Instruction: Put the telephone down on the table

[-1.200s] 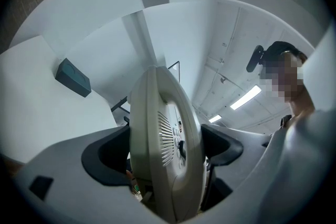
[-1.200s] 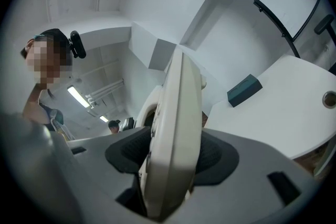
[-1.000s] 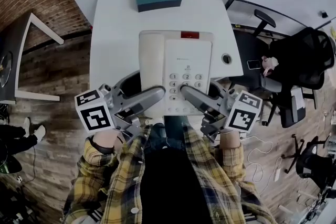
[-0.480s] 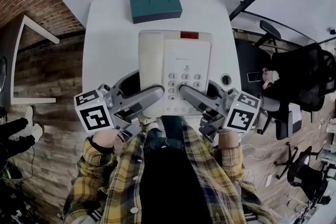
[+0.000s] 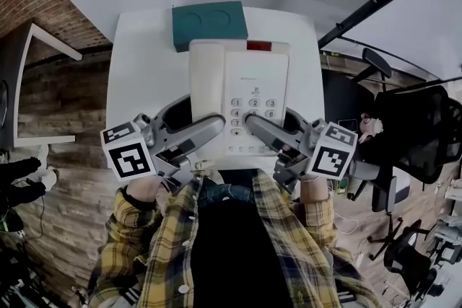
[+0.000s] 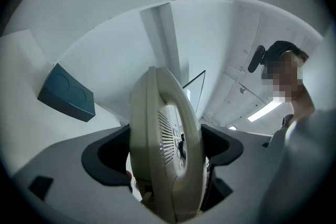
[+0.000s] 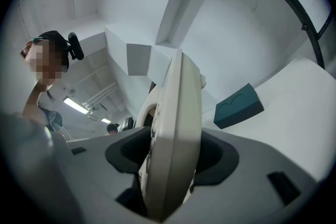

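You hold the telephone [image 5: 240, 94] at its near end: the left gripper [image 5: 211, 129] is clamped on its left edge and the right gripper [image 5: 254, 126] on its right edge. Its long axis points away from you, above the white table [image 5: 141, 76].

Desk [image 5: 141, 83]: white, squarish top, ahead of and below the left claw [image 5: 213, 128] and right claw [image 5: 253, 125]. One item lies on it: a dark teal box [image 5: 209, 25], flat, two round recesses on top, at the far edge beyond both claw tips. Wood-plank floor [image 5: 65, 148] underneath.
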`<state>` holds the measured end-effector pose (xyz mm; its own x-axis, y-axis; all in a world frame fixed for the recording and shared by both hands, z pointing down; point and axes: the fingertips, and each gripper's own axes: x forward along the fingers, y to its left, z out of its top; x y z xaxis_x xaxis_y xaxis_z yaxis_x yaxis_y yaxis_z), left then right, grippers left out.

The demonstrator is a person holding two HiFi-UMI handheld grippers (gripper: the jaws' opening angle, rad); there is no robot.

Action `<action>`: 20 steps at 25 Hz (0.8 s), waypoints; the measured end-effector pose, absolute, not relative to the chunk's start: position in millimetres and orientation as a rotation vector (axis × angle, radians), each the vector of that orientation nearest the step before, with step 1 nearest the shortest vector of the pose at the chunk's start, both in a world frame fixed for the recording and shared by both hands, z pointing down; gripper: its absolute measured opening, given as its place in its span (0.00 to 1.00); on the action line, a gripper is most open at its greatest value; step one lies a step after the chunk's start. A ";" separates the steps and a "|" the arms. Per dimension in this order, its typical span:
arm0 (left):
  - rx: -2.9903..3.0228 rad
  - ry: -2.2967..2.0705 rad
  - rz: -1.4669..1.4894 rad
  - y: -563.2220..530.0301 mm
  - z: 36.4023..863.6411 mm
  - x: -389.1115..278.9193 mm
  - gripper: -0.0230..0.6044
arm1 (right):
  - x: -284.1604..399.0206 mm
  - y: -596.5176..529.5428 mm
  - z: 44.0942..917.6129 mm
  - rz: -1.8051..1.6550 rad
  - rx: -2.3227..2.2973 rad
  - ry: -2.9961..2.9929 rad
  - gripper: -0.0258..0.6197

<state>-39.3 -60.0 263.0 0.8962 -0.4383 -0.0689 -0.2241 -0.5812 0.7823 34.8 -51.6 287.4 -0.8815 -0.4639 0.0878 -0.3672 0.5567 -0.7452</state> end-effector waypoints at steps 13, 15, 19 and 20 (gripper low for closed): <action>2.128 -0.544 -0.310 -137.2 283.6 -9.4 0.68 | 64.4 -133.1 306.4 -1.329 -0.645 2.678 0.41; 2.125 -0.542 -0.295 -138.2 286.6 -12.1 0.68 | 61.6 -133.3 310.4 -1.351 -0.648 2.666 0.41; 2.102 -0.524 -0.276 -141.1 294.2 -18.1 0.68 | 55.5 -134.2 317.5 -1.376 -0.678 2.633 0.41; 2.097 -0.518 -0.273 -141.1 295.8 -19.2 0.68 | 54.4 -133.8 319.1 -1.382 -0.686 2.628 0.41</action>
